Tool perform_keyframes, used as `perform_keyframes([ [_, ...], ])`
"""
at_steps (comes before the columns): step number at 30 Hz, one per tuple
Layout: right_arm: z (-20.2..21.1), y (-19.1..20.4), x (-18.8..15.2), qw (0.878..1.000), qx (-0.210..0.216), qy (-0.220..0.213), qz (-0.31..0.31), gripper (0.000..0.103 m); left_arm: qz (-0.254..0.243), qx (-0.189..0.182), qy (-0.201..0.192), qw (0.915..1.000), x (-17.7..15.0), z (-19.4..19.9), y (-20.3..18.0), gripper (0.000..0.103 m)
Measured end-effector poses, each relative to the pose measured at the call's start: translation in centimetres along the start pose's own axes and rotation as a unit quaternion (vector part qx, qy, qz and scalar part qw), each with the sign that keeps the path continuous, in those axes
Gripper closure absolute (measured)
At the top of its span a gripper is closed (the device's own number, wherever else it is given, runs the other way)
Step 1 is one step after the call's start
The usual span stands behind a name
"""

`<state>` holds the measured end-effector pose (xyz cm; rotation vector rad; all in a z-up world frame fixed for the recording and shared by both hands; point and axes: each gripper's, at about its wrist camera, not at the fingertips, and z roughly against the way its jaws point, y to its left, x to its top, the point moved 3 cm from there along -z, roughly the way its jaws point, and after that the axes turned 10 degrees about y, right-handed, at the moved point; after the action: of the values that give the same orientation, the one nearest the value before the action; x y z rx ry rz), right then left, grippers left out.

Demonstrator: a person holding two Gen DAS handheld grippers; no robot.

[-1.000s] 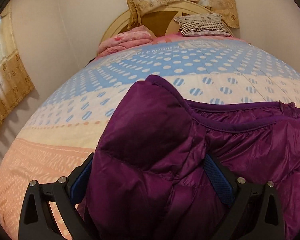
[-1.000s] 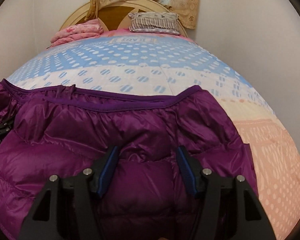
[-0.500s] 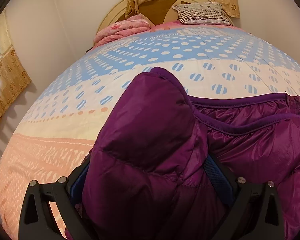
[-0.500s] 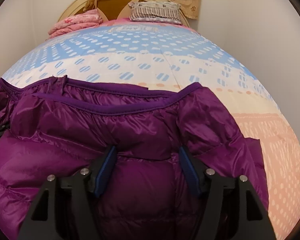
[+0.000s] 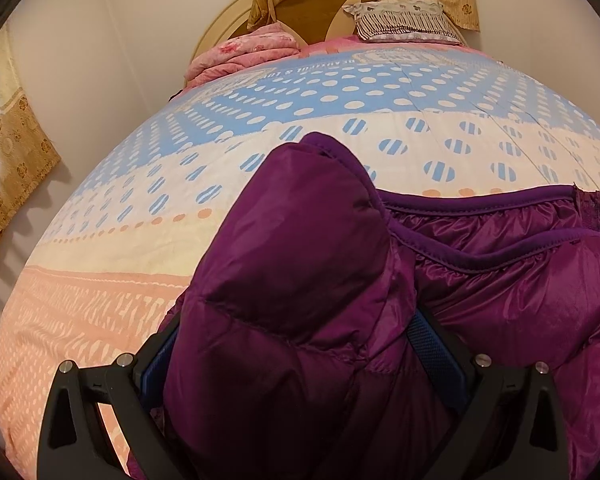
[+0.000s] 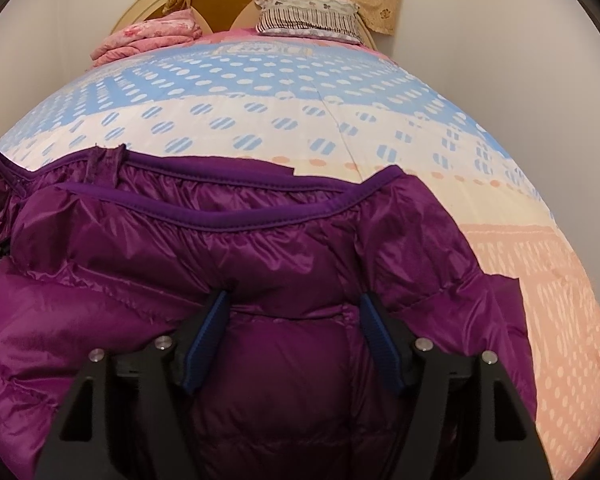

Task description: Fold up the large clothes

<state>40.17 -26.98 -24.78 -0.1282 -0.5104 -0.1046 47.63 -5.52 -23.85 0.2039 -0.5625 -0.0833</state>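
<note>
Purple down jacket on bed, both tools gripping it.
L tool clamps a thick bunched fold, lifted prob. to turn it inward; R tool w/ padding between pads, grip steadying the body.

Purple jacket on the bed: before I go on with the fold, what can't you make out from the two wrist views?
- Left gripper: puffy jacket bulges over its pads; grip unconfirmed.
- Jacket's near half: cut off by both bottom edges.
- Right gripper: whether its pads press the fabric between them is unclear.
- Bedspread lettering, left view: too small.
</note>
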Motion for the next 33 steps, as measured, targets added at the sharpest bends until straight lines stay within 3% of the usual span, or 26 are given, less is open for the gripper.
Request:
perform_keyframes([
  [23, 0.0, 0.4, 0.0, 1.000, -0.024, 0.003, 0.008, 0.030, -0.004, 0.004, 0.002, 1.0000, 0.0, 0.0, -0.3, 0.001],
  [26, 0.2, 0.5, 0.3, 1.000, -0.026, 0.014, 0.012, 0.029, -0.017, 0.014, 0.013, 0.9997, 0.1, 1.2, 0.2, 0.001],
  [28, 1.1, 0.1, 0.5, 1.000, -0.016, 0.024, -0.004, 0.029, -0.005, 0.003, -0.014, 0.9999, 0.0, 3.7, 1.5, 0.001],
  [30, 3.6, 0.2, 0.7, 1.000, 0.000, -0.001, -0.030, 0.029, 0.010, -0.022, -0.047, 0.9986, -0.6, 6.3, 2.9, 0.001],
  [33, 7.0, 2.5, 1.3, 0.998, 0.010, -0.049, -0.026, 0.029, 0.025, -0.014, -0.059, 0.9979, -1.6, 7.2, 4.3, 0.001],
])
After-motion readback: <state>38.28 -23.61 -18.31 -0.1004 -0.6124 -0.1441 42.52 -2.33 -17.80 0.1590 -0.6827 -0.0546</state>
